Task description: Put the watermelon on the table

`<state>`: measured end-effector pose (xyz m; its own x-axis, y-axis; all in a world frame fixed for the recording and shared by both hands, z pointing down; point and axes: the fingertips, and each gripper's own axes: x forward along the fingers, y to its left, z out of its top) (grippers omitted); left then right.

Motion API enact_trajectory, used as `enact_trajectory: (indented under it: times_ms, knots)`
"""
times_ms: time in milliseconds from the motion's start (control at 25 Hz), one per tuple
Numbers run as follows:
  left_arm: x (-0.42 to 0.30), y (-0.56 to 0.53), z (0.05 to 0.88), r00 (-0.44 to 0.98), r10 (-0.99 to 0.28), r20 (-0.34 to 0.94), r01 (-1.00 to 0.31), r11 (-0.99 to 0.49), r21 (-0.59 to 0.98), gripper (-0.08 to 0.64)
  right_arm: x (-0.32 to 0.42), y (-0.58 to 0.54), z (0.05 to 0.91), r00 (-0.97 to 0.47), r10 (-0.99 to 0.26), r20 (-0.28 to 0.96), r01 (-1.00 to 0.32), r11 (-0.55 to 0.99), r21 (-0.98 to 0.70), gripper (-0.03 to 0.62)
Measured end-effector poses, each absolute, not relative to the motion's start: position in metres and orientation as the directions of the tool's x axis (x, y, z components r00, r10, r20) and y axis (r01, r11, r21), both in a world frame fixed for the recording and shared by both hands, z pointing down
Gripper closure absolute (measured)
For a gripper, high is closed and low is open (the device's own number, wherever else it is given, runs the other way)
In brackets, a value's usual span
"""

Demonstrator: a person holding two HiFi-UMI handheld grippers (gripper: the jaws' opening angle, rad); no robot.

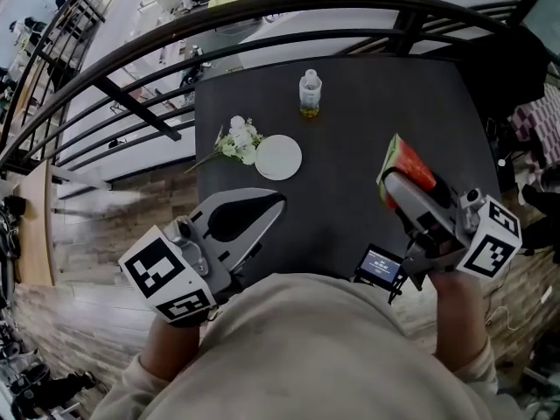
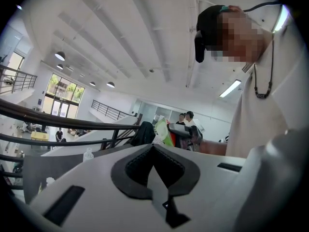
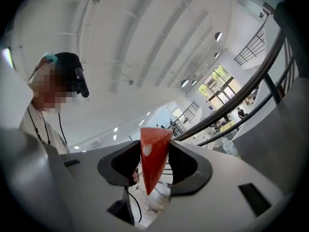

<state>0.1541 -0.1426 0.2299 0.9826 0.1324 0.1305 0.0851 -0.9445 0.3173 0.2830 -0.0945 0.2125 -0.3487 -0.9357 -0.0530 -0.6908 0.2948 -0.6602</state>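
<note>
A wedge of watermelon (image 1: 408, 164), red flesh with a green rind, is clamped between the jaws of my right gripper (image 1: 394, 184) above the right side of the dark table (image 1: 376, 103). Seen from the right gripper view, the red wedge (image 3: 154, 163) stands point-down between the black pads, which press on both its sides. My left gripper (image 1: 275, 205) hovers over the table's near left edge, its jaws closed together with nothing in them. The left gripper view shows its pads (image 2: 133, 166) meeting, and the watermelon (image 2: 165, 132) far off.
On the table stand a small bottle of yellowish liquid (image 1: 310, 93) at the back, a white plate (image 1: 278, 157) and a sprig of white flowers (image 1: 236, 141) to its left. A black curved railing (image 1: 262, 16) runs behind the table, with a lower floor beyond.
</note>
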Motion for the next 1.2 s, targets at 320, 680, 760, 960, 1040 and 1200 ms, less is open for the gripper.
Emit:
enact_trajectory:
  times_ms: [320, 680, 760, 960, 1040, 1200]
  knots:
    - [0.131, -0.159, 0.235, 0.991, 0.065, 0.114, 0.019, -0.929, 0.369, 0.557, 0.265, -0.119, 0.211, -0.405, -0.914, 0.007, -0.696, 0.304, -0.651, 0.399]
    - [0.090, -0.165, 0.258, 0.991, -0.047, 0.126, -0.096, -0.901, 0.422, 0.558, 0.236, -0.155, 0.228, -0.503, -0.862, 0.054, -0.676, 0.354, -0.647, 0.399]
    - [0.081, -0.167, 0.262, 0.989, -0.075, 0.128, -0.123, -0.895, 0.428, 0.557, 0.228, -0.163, 0.232, -0.524, -0.849, 0.062, -0.673, 0.368, -0.642, 0.399]
    - [0.060, -0.172, 0.265, 0.981, -0.140, 0.136, -0.186, -0.879, 0.438, 0.557, 0.219, -0.185, 0.238, -0.559, -0.825, 0.079, -0.668, 0.393, -0.632, 0.399]
    - [0.051, -0.174, 0.267, 0.976, -0.165, 0.139, -0.211, -0.872, 0.442, 0.557, 0.218, -0.192, 0.242, -0.565, -0.820, 0.090, -0.671, 0.394, -0.628, 0.399]
    - [0.038, -0.177, 0.269, 0.966, -0.212, 0.145, -0.255, -0.856, 0.450, 0.557, 0.219, -0.206, 0.256, -0.573, -0.810, 0.128, -0.686, 0.388, -0.616, 0.399]
